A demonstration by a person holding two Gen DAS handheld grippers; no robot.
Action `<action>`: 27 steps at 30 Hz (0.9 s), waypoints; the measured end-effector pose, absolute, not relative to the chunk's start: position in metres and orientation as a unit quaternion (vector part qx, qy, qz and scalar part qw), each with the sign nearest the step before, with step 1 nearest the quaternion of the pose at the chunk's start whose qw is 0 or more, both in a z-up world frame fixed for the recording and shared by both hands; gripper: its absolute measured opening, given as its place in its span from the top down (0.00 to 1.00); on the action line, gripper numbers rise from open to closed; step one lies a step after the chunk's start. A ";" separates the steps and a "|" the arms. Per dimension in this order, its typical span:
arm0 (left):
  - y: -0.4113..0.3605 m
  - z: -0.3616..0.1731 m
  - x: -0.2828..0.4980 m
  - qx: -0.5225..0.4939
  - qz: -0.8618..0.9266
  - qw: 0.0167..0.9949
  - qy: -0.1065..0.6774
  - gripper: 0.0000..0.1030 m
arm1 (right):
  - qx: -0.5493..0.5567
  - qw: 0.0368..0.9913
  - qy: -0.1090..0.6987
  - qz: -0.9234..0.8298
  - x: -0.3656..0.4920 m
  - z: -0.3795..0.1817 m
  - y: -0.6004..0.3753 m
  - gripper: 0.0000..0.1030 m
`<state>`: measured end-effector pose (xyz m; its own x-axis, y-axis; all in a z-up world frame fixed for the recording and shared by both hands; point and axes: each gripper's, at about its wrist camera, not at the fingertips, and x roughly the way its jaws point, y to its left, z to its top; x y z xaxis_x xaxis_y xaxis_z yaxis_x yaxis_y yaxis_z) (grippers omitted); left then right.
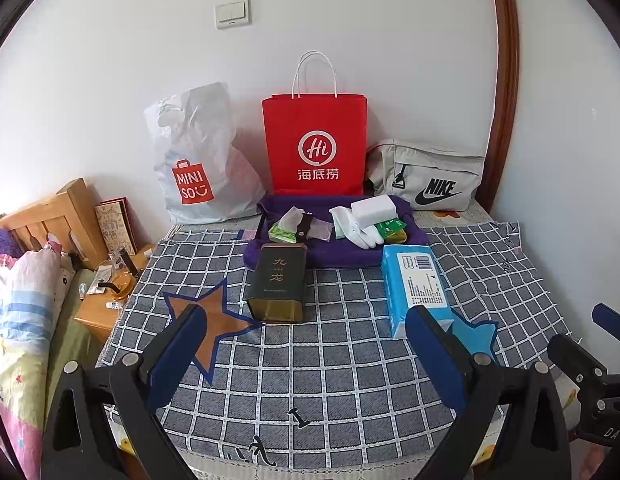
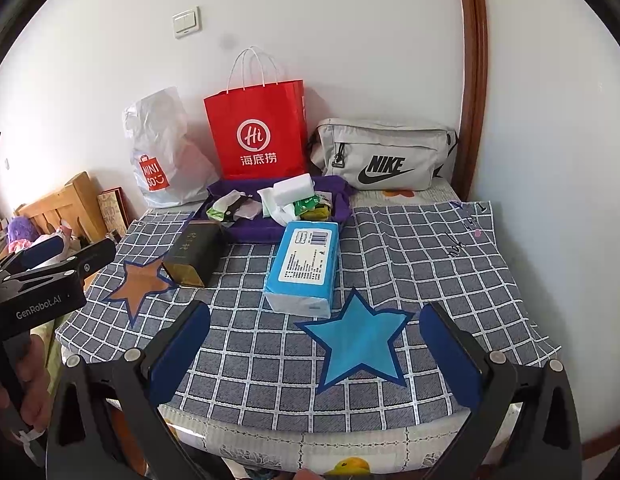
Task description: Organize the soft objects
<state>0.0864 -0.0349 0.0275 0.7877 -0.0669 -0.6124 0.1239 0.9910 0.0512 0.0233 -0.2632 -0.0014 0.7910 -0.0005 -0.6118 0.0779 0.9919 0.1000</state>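
1. The white plastic bag (image 1: 198, 160), far ahead and left of the jaws, reads "MINISO" on a red logo.
2. The red paper bag (image 1: 315, 148) straight ahead reads "Hi" and "海底捞".
3. The grey waist bag (image 1: 428, 180) ahead to the right reads "NIKE".
4. The dark tea tin (image 1: 277, 284) reads "九龙".
5. The left gripper (image 2: 34, 276) body reads "GenRobot.AI".

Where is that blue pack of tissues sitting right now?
The blue tissue pack lies flat on the checked cloth, just in front of the purple towel, with the dark tea tin to its left and the blue star nearer the camera.
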 end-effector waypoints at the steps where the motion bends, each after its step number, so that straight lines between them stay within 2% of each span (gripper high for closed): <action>1: -0.035 0.027 0.087 0.044 -0.050 0.944 0.322 0.02 | 0.060 0.944 0.323 -0.021 0.023 -0.002 -0.263 0.00; 27: -0.035 0.025 0.084 0.038 -0.047 0.944 0.324 0.02 | 0.057 0.947 0.314 -0.019 0.021 0.001 -0.261 0.00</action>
<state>0.0836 -0.0349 0.0249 0.7850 -0.0652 -0.6161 0.1141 0.9927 0.0403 0.0210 -0.2615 0.0013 0.8017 0.0005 -0.5978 0.0711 0.9928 0.0962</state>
